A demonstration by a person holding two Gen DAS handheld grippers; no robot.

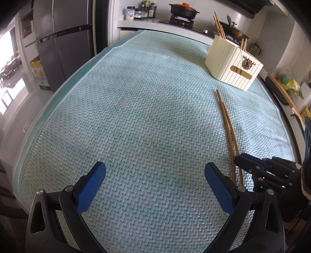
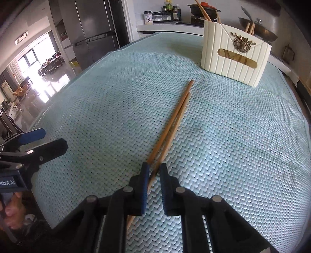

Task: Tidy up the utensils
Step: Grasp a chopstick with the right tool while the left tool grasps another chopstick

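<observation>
My right gripper (image 2: 154,171) is down on the woven mat (image 2: 223,136), its jaws drawn in close around the near ends of the two loose chopsticks (image 2: 171,128). From its own camera the blue pads (image 2: 144,181) sit on either side of the sticks with only a thin gap showing, so I read it as clamped on the pair, though I cannot see the contact itself cleanly. The sticks lie side by side on the mat, their far ends pointing toward the cream holder (image 2: 233,58), which stands upright near the mat's far right corner, well apart from the tips. More chopsticks (image 2: 202,11) already stand in that holder, leaning out of its top. My left gripper (image 1: 155,171) hovers just above the bare mat with its jaws wide apart and nothing between them; in the right camera it shows at the left edge, with a person's hand (image 2: 11,210) below it. From the left camera the loose pair runs down the right side, just beside my right-hand pad (image 1: 217,186). Behind the mat sit a fridge (image 1: 64,44) and a stove (image 1: 180,21) with a pot on it.
</observation>
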